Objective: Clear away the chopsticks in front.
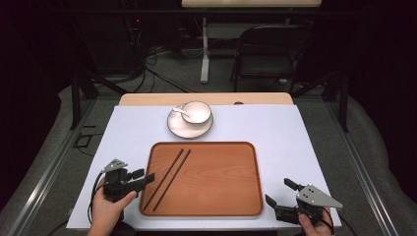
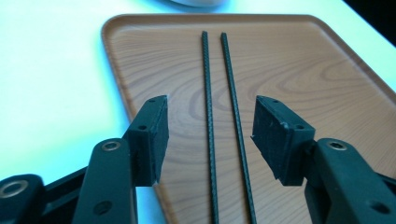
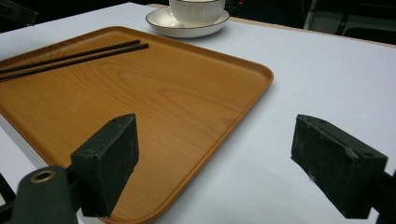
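Both my grippers spread wide, holding nothing, at the near corners of the wooden tray (image 1: 216, 196).

My left gripper (image 1: 145, 177) sits at the tray's near-left edge, jaws wide apart and lined up either side of the two black chopsticks (image 1: 169, 177) lying side by side on the tray's left part. My right gripper (image 1: 278, 192) is off the tray's near-right corner over the white tabletop (image 1: 295, 142), jaws wide. Beyond the tray's far edge: bowl (image 1: 197, 112) with spoon (image 1: 181, 112) on a saucer (image 1: 179, 129).
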Demonstrator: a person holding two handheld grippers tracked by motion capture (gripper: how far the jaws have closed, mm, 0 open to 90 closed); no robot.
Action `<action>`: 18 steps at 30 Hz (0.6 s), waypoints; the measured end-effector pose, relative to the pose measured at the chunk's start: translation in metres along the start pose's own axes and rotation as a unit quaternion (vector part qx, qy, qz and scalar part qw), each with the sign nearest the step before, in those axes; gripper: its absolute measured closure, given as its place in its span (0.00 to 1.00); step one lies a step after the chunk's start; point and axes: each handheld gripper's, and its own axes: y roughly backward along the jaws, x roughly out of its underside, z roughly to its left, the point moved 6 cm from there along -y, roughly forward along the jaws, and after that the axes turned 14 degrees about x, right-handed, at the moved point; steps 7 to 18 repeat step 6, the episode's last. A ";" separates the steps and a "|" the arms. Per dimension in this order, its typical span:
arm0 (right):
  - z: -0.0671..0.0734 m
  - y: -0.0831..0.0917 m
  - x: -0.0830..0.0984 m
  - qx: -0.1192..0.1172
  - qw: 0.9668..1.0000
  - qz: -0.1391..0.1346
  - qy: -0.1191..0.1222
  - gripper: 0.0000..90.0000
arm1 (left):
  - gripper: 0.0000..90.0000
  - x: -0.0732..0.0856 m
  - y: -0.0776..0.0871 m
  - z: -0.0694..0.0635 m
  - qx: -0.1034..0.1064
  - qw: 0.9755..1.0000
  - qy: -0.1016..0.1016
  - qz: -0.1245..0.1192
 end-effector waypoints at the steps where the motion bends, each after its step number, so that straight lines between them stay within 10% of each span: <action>1: 0.000 0.000 0.000 0.000 1.000 0.001 0.000 0.16 | 0.48 0.001 0.002 0.001 -0.001 1.000 -0.001 -0.006; 18: -0.001 0.000 0.000 -0.001 1.000 0.004 -0.002 0.16 | 0.40 0.006 0.008 0.009 -0.007 0.999 -0.001 -0.034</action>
